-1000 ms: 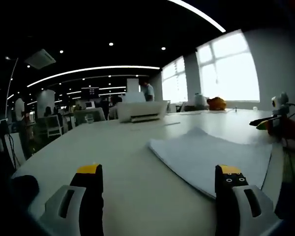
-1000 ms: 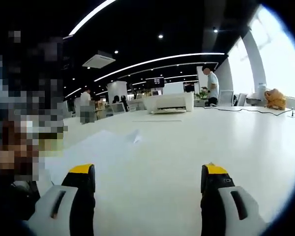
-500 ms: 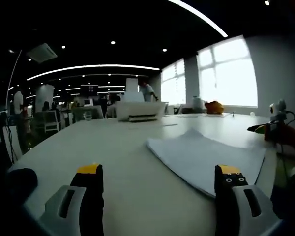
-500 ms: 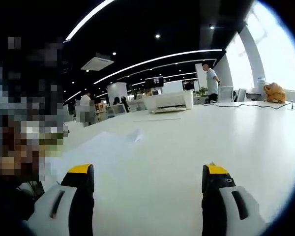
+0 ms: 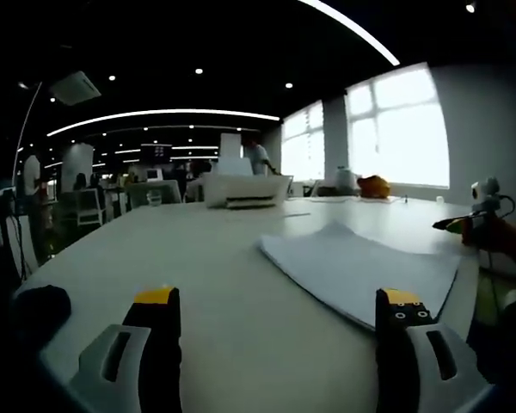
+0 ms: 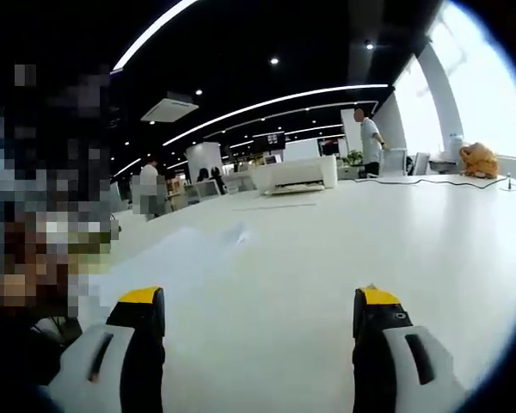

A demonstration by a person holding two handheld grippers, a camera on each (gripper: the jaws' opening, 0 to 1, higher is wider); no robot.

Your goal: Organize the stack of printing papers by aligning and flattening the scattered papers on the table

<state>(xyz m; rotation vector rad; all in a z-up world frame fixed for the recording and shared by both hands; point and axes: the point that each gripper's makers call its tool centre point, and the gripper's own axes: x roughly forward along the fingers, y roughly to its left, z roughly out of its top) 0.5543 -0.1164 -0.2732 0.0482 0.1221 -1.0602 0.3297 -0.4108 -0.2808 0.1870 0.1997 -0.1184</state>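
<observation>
White table (image 5: 198,258) w/ paper stack (image 5: 353,267), printer (image 5: 239,189); dim office.

The stack of printing papers (image 5: 361,271) lies flat on the white table (image 5: 198,275), a pale, loosely squared pile with one sheet's corner lifted in a small peak at its far edge. In the left gripper view it spreads toward 2 o'clock; in the right gripper view the same stack (image 6: 176,258) sits toward 10 o'clock.

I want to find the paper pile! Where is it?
The papers lie on the white table, ahead and right of the left gripper; in the right gripper view they sit left.
</observation>
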